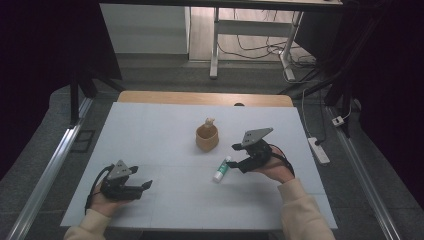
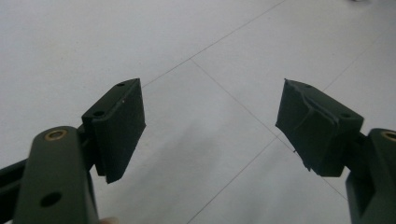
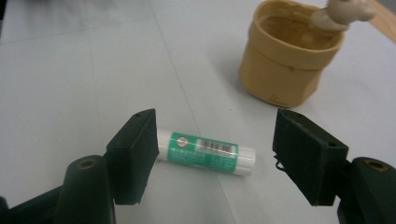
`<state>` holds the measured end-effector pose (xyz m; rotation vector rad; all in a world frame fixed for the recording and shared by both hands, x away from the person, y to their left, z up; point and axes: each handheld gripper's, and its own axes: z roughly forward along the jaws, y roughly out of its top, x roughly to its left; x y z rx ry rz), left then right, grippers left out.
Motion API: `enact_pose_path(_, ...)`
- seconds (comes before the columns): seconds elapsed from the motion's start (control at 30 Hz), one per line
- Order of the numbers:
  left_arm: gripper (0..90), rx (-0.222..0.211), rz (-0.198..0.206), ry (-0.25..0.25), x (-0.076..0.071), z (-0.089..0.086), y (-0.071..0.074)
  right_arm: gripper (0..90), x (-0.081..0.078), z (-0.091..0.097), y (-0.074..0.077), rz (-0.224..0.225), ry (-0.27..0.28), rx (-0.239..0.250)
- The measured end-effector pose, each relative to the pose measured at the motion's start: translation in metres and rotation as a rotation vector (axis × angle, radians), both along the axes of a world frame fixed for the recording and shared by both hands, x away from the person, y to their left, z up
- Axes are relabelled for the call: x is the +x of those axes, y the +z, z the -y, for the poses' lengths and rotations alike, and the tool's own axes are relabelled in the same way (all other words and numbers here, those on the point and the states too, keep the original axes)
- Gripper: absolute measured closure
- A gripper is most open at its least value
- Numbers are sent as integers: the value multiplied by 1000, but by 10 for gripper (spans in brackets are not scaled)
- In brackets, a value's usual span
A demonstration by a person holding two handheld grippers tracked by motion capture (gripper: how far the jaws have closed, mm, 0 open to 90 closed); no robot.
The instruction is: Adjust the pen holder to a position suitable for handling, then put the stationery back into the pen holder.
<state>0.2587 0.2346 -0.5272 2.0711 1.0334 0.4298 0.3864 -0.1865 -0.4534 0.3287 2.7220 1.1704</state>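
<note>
A small white tube with a green label (image 3: 205, 151) lies on its side on the white table (image 1: 150, 130), a little in front of a tan cup (image 1: 206, 137) that has a pale, rounded thing (image 3: 343, 11) sticking out of its top. In the right gripper view the tube runs crosswise between the two black jaws, one end tucked behind the jaw on the left of that view, the other end short of the opposite jaw.

The right gripper (image 3: 212, 156) stands wide open around the tube; its pads do not press on it, and a clear gap shows on the capped side. In the high view it sits just beside the tube, tipped down toward the table. The step in hand looks like the approach to a pickup: the jaws are lined up over the tube but nothing is gripped yet. The next move likely calls for settling lower so the pads bracket the tube's body, then closing across it without rolling it away.

The left gripper (image 1: 135, 186) rests well apart near the table's front left, its jaws wide open with only bare table between them.
</note>
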Motion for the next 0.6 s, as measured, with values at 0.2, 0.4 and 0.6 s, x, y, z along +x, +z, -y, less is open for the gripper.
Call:
enact_pose_path(0.2, 231, 7, -2, -5, 0, 1, 0, 318, -4, -6, -3, -12, 62, -33)
enact_pose_path(0.4, 231, 5, -1, -4, 0, 1, 0, 326, -8, -12, -6, -24, 117, -62)
enact_pose_path(0.6, 231, 5, -1, -6, 0, 0, 0, 327, -11, -18, -9, -23, 153, -98)
